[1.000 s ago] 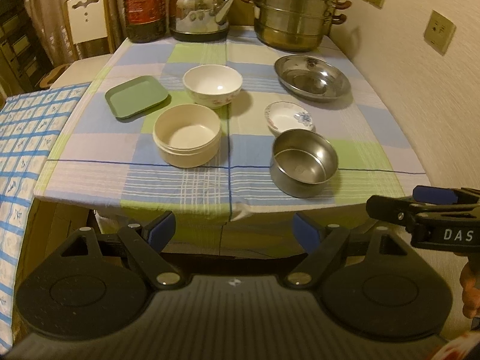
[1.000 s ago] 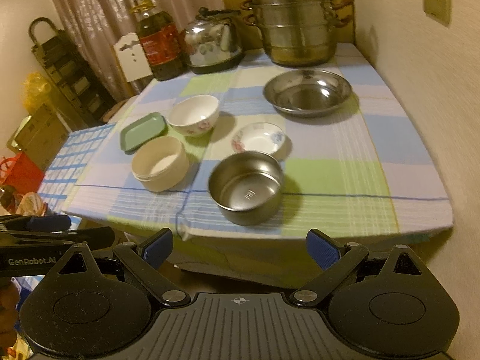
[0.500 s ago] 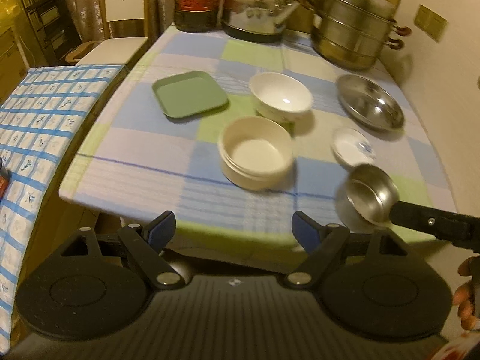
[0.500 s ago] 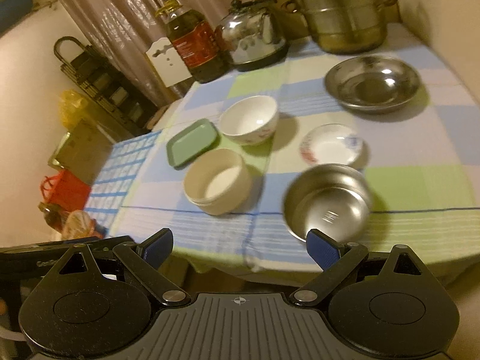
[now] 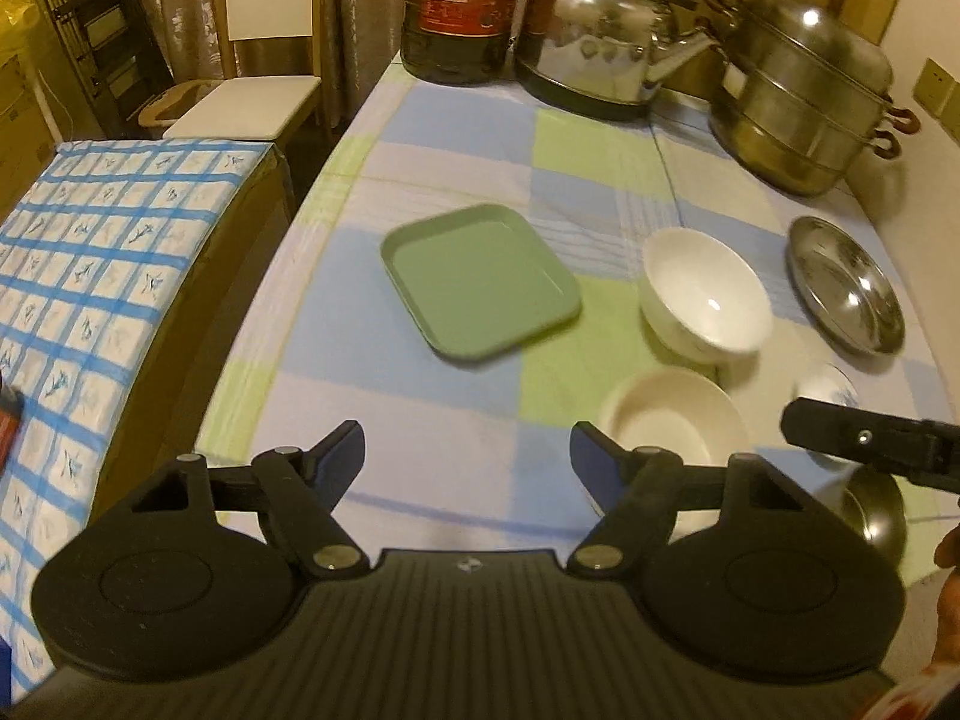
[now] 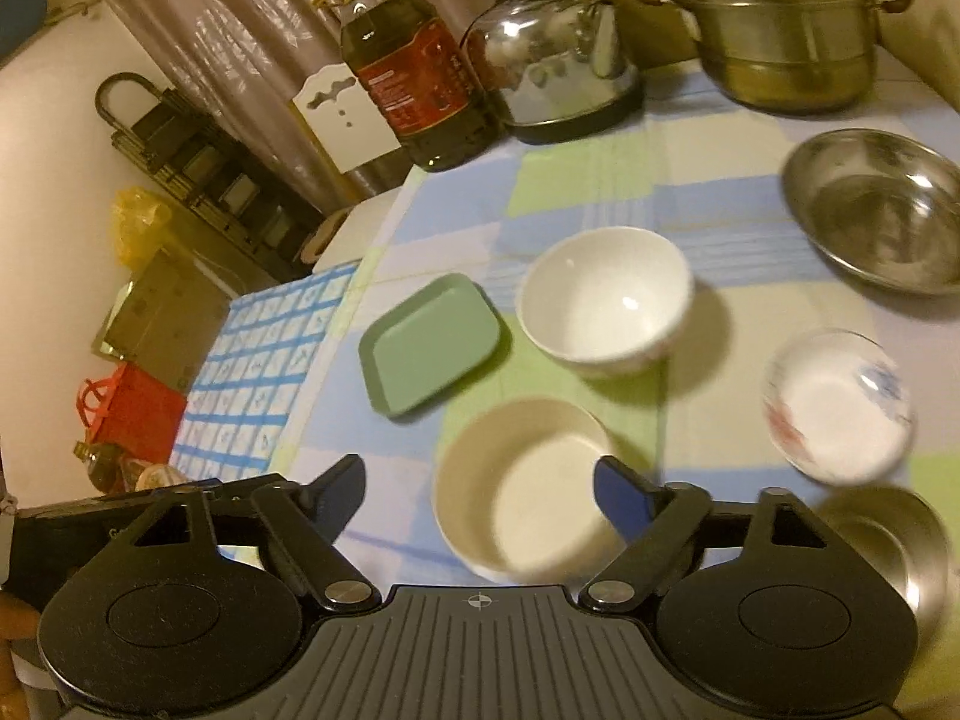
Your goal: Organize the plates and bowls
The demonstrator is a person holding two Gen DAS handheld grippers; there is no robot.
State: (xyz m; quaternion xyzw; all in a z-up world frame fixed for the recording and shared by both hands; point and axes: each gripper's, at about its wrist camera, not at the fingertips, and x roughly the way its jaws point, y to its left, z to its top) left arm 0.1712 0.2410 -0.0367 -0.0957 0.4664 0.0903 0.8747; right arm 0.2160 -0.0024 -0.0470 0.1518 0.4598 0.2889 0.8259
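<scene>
Closing both empty grippers, I bring the left gripper point(image 5: 467, 450) toward the green plate point(image 5: 480, 282) mid-table and the right gripper point(image 6: 479, 489) around the cream bowl point(image 6: 528, 489) near the front edge, probably for stacking.

the tabletop point(image 5: 456, 420), under a checked cloth point(image 5: 600, 156), carries a green tray point(image 5: 480, 279), white bowl point(image 5: 708, 294), cream bowl point(image 6: 528, 492), steel basin point(image 6: 876, 210), small saucer point(image 6: 840, 405), steel bowl point(image 6: 888, 546), kettle point(image 5: 600, 42), steamer pot point(image 5: 804, 108) and oil bottle point(image 6: 414, 72).
</scene>
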